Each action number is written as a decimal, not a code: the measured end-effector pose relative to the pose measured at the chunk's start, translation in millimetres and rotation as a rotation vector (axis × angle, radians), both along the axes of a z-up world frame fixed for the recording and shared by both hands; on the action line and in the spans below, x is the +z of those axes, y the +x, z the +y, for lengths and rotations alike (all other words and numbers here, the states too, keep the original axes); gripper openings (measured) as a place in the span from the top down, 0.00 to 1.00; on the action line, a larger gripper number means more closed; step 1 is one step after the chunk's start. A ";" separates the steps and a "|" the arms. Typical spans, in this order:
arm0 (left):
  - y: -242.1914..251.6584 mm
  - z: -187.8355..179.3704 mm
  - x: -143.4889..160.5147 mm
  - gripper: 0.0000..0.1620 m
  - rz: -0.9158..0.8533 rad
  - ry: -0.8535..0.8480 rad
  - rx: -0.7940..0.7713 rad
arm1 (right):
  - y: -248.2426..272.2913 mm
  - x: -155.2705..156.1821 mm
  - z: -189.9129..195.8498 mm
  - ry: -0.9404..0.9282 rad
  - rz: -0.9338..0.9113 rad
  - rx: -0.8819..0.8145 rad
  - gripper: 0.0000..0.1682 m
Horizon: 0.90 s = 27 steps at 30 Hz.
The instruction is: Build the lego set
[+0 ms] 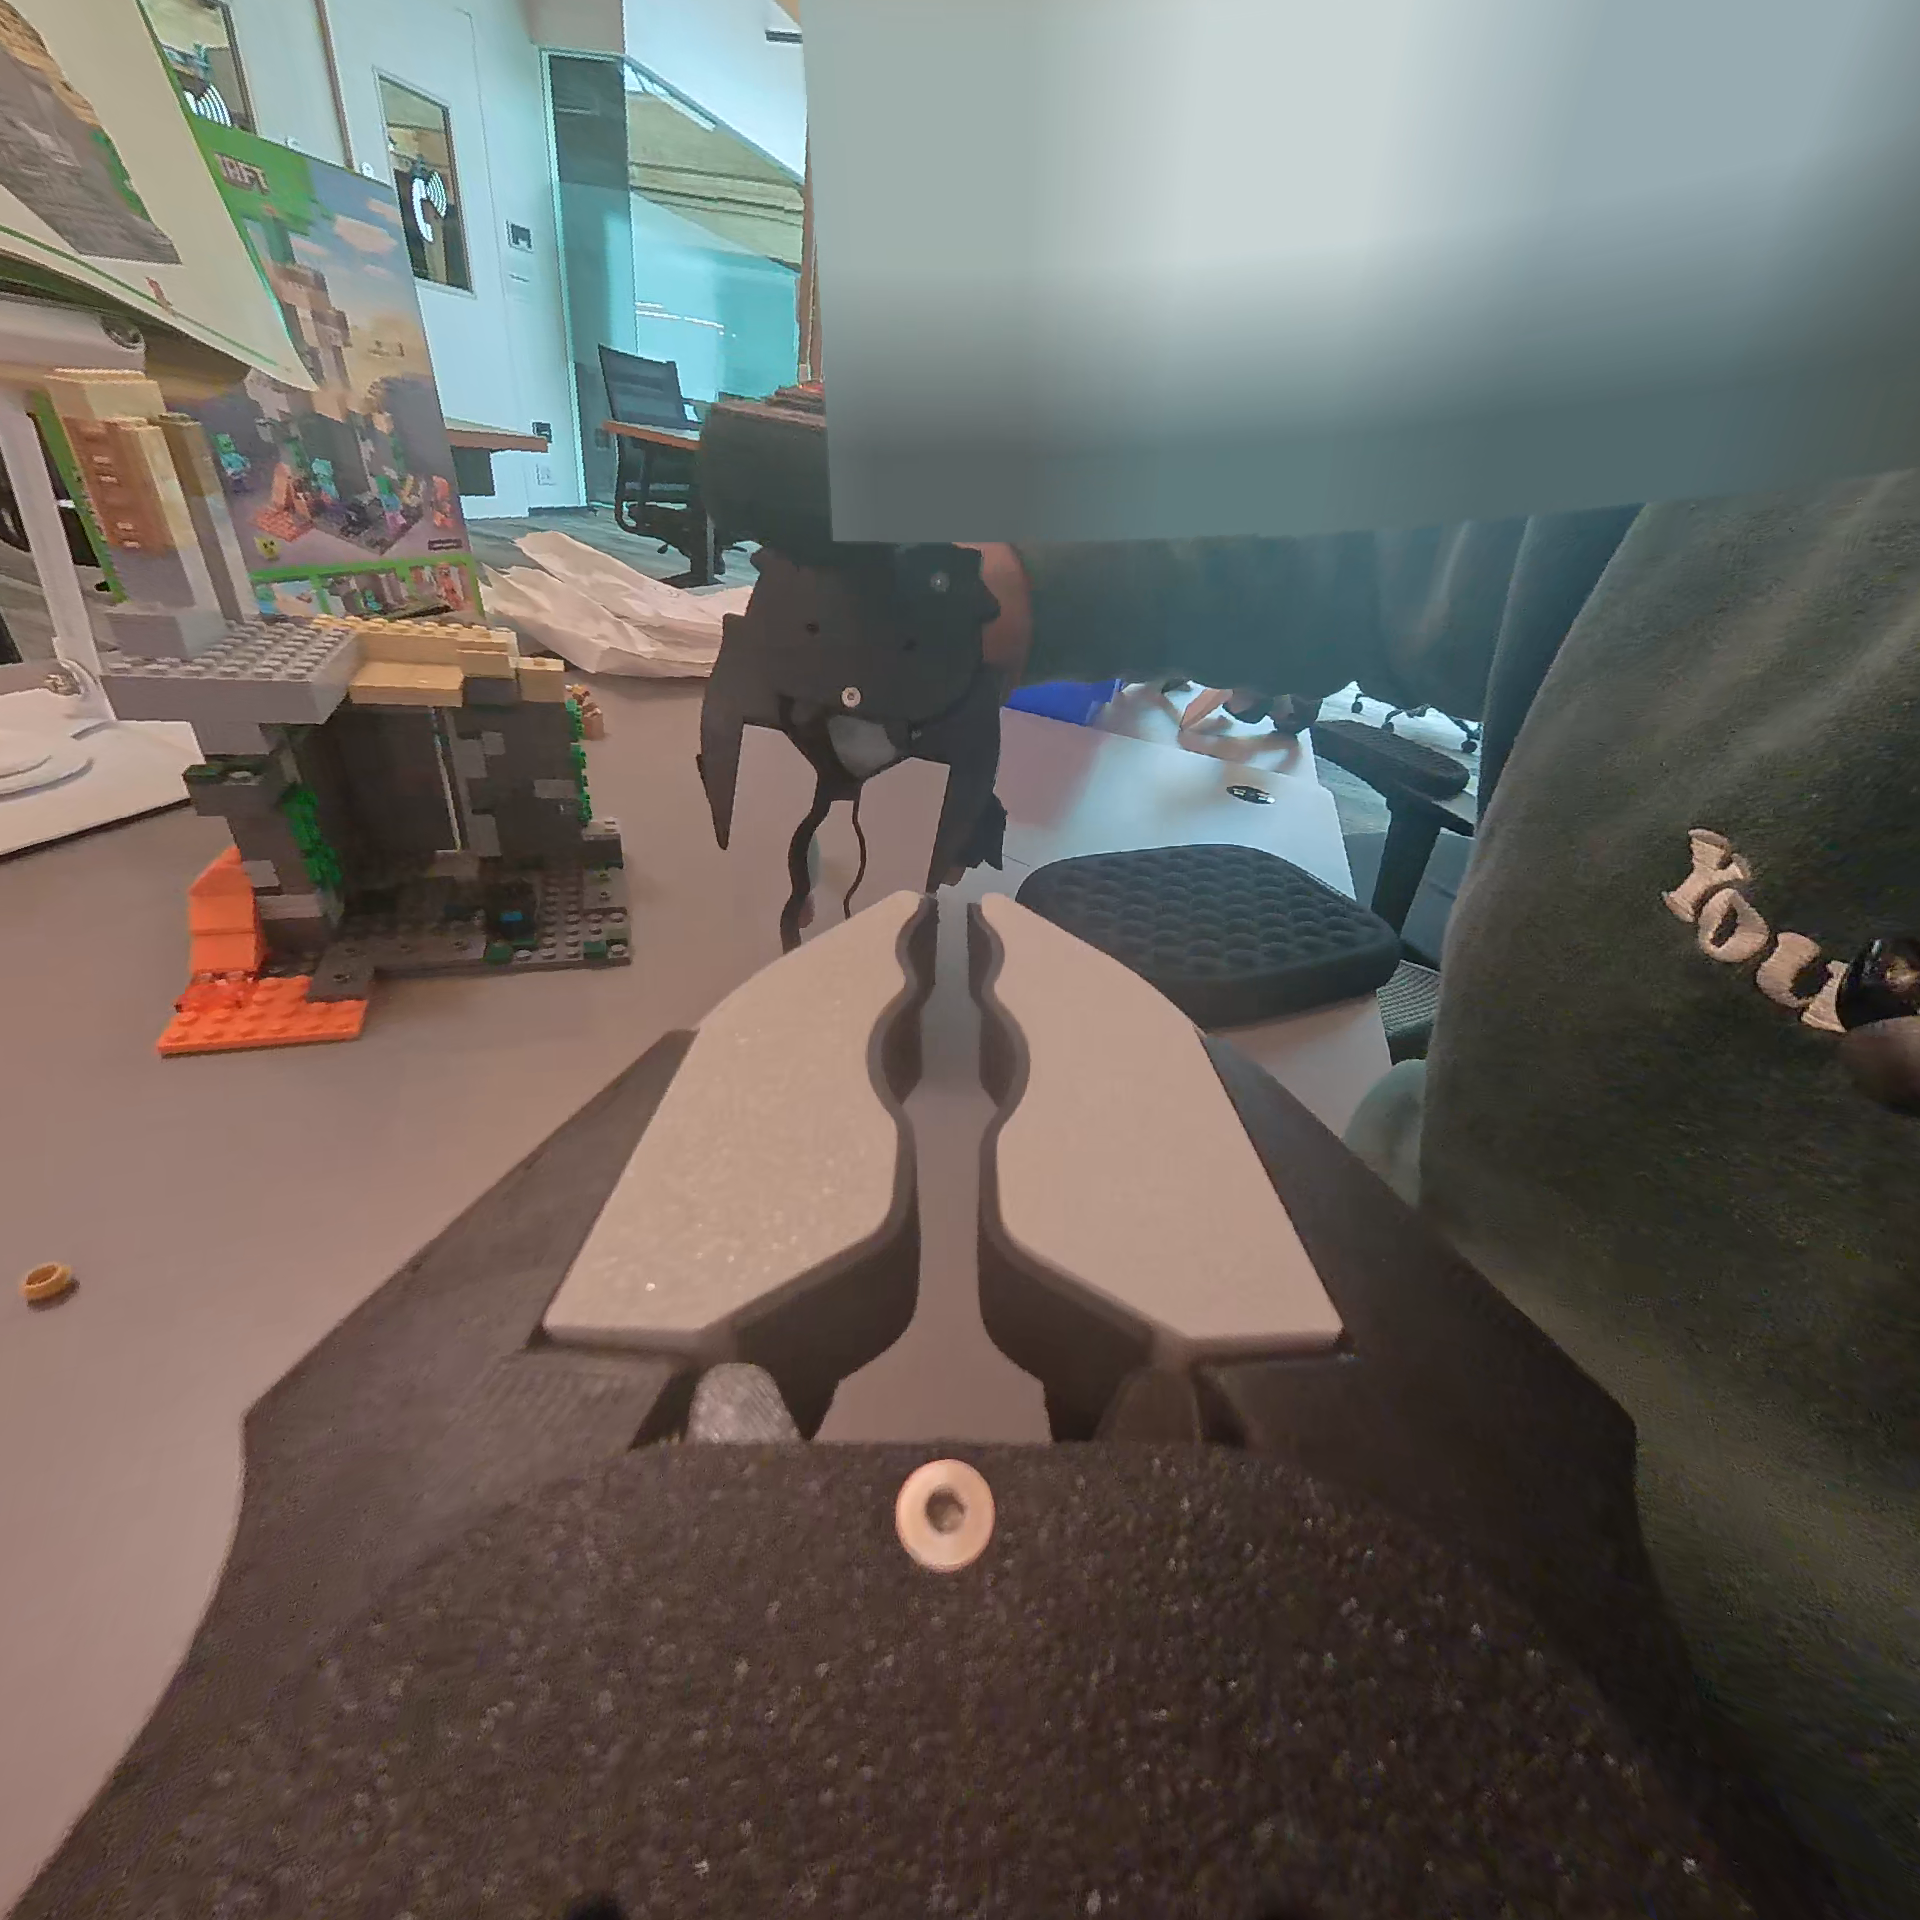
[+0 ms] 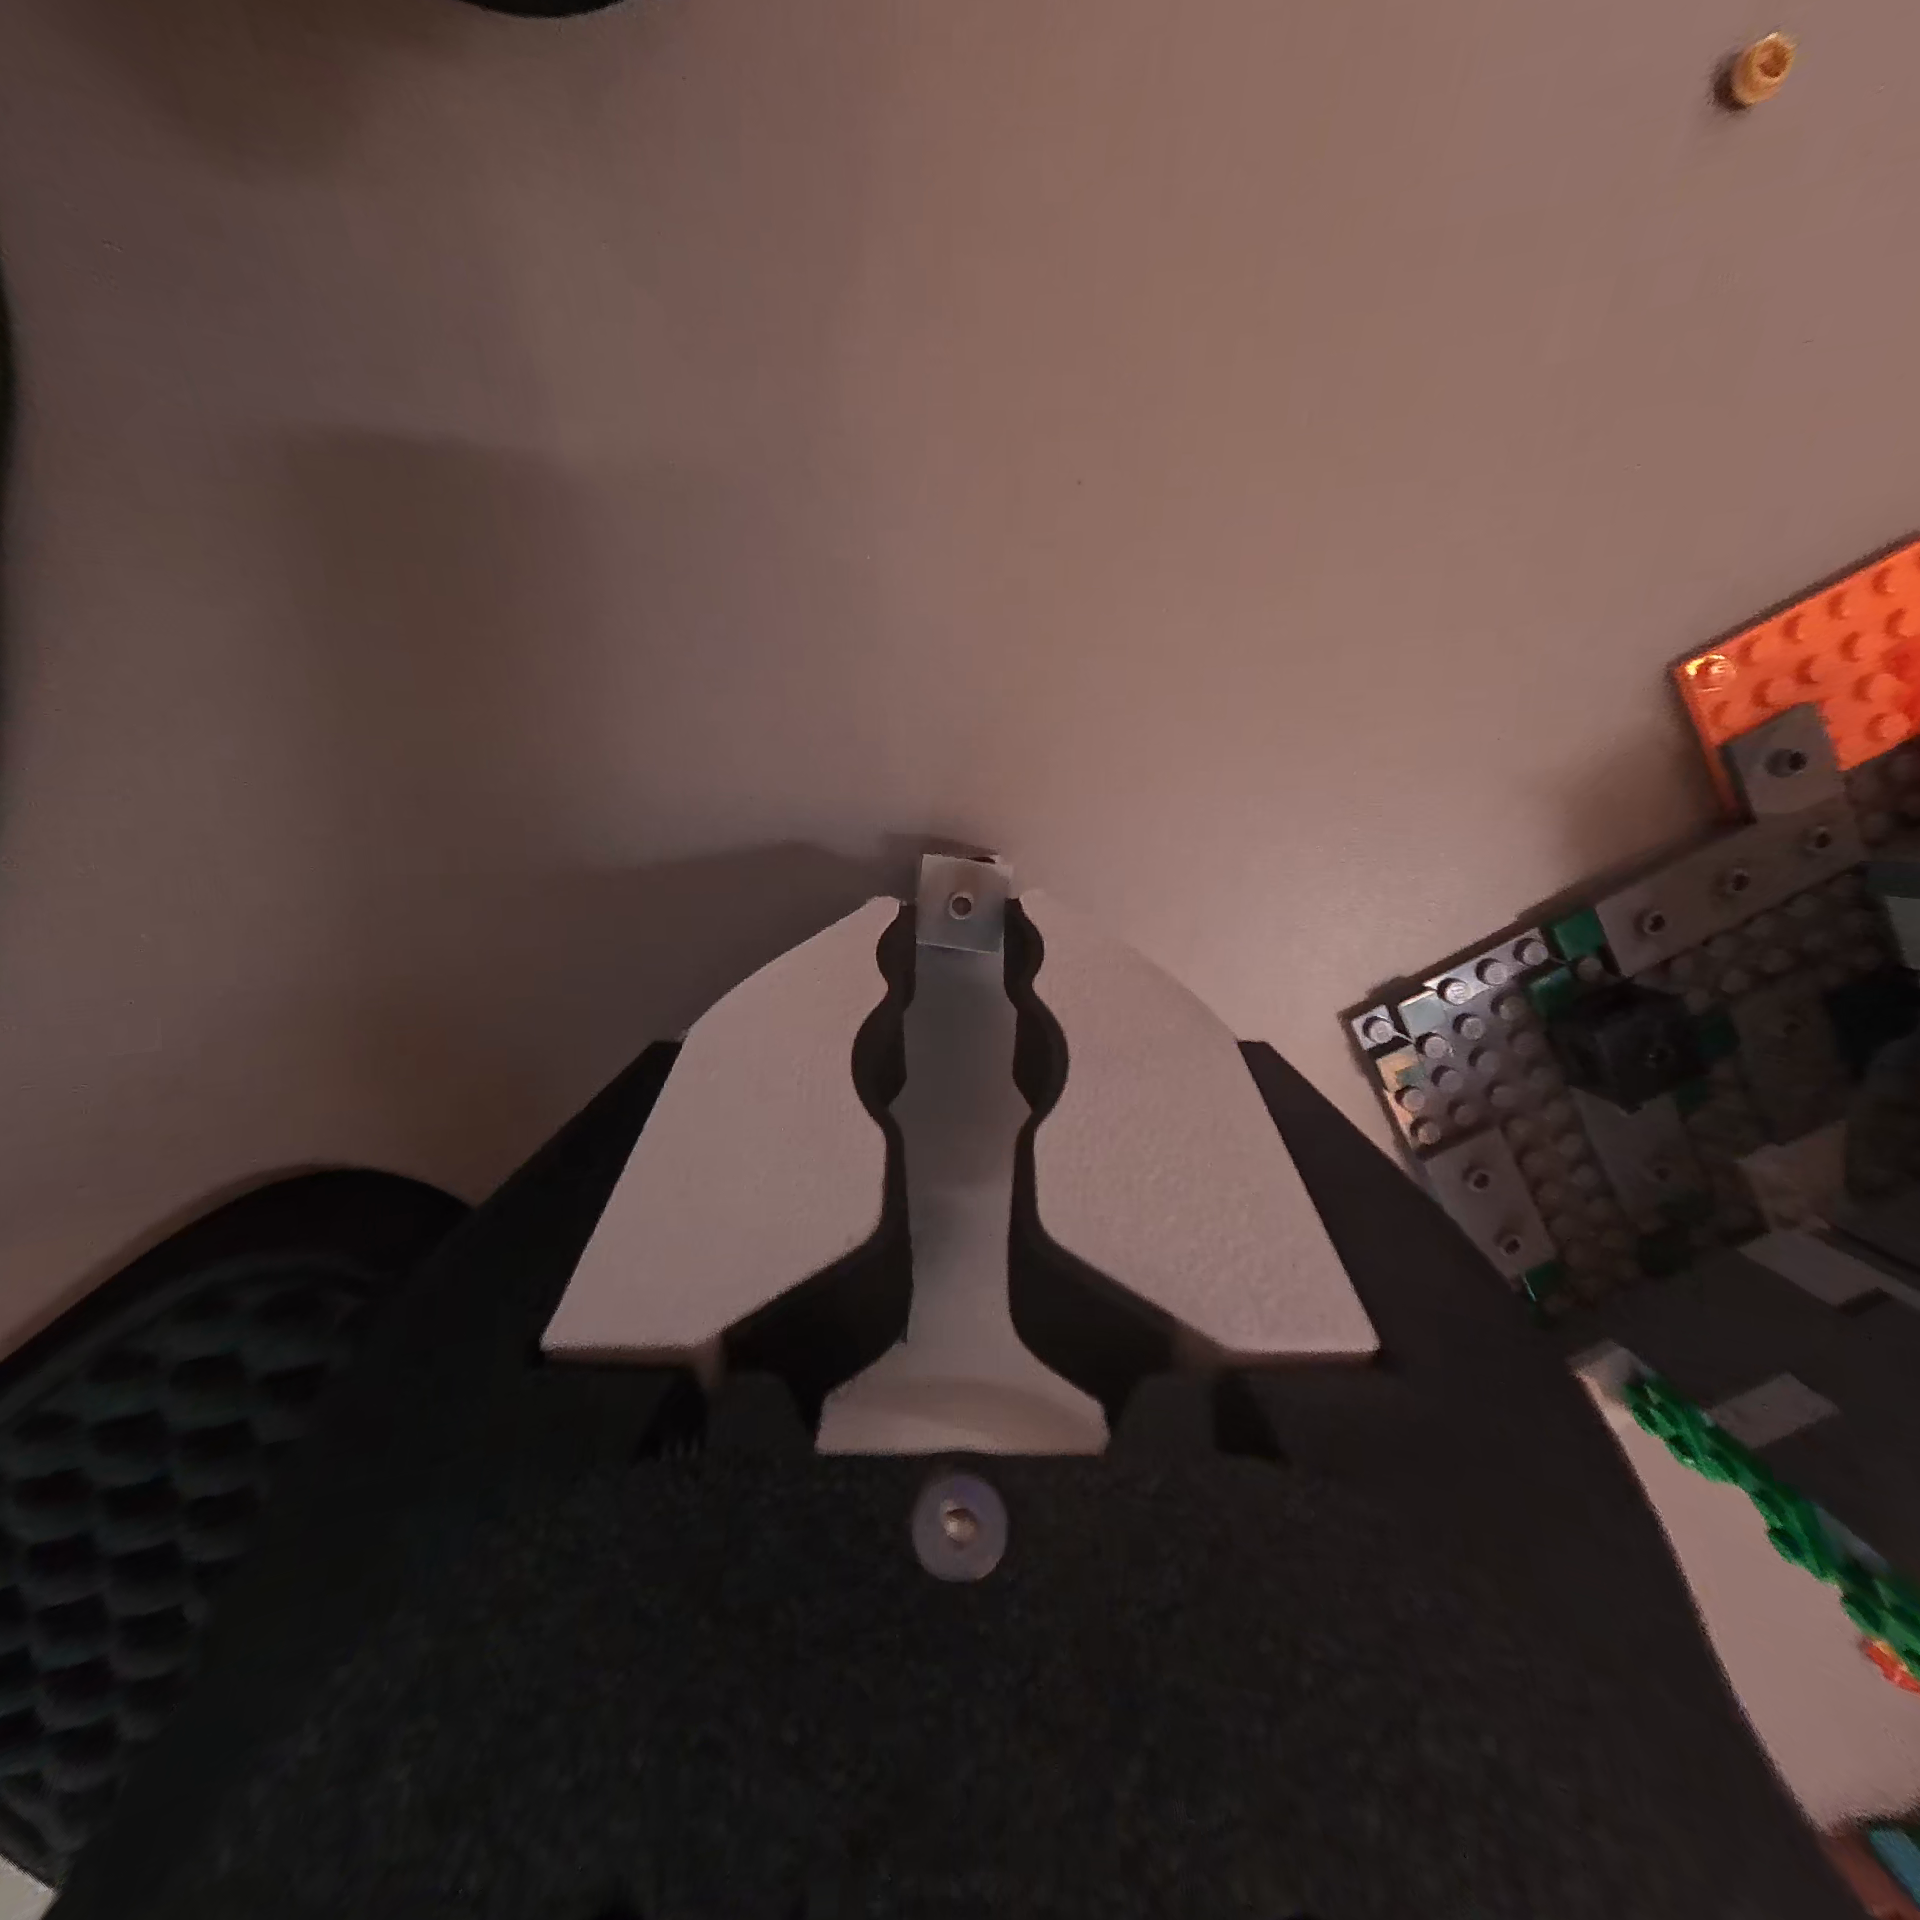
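Note:
My right gripper (image 2: 961, 904) points down at the grey table and is shut on a small grey one-stud plate (image 2: 961, 914), held at its fingertips just at the table top. The part-built lego model (image 2: 1662, 1039), with its orange base plate (image 2: 1829, 665), lies to its right. In the left wrist view the model (image 1: 395, 790) stands at the left on the table. My left gripper (image 1: 951, 909) is shut and empty, low over the table, aimed at the right gripper (image 1: 826, 904) just ahead.
A small tan round piece (image 1: 49, 1282) lies loose on the table, also in the right wrist view (image 2: 1763, 68). The lego box (image 1: 343, 416) and an open booklet (image 1: 125, 187) stand behind the model. A black chair armrest (image 1: 1205, 925) and a person's dark sweatshirt (image 1: 1662, 1143) are at the right. Spacing between my two grippers at the tips: around 15 cm. From either gripper's tips it is about 20 cm to the small tan round piece (image 1: 49, 1282). The right camera catches it too, in the right wrist view (image 2: 1753, 61).

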State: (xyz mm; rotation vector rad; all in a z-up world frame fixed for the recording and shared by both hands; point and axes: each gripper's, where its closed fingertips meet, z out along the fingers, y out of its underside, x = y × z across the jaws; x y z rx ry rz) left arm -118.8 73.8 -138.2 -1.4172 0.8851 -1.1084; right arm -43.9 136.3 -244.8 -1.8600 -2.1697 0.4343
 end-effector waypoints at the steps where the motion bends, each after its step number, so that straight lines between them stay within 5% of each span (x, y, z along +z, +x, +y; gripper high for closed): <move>1: 0.1 0.0 -0.2 0.97 0.001 0.000 0.000 | 0.2 -0.4 -0.5 -0.002 -0.001 0.005 0.91; 27: -0.6 -0.3 0.7 0.97 -0.007 -0.003 -0.006 | 0.5 0.3 -1.3 0.011 -0.048 0.118 0.89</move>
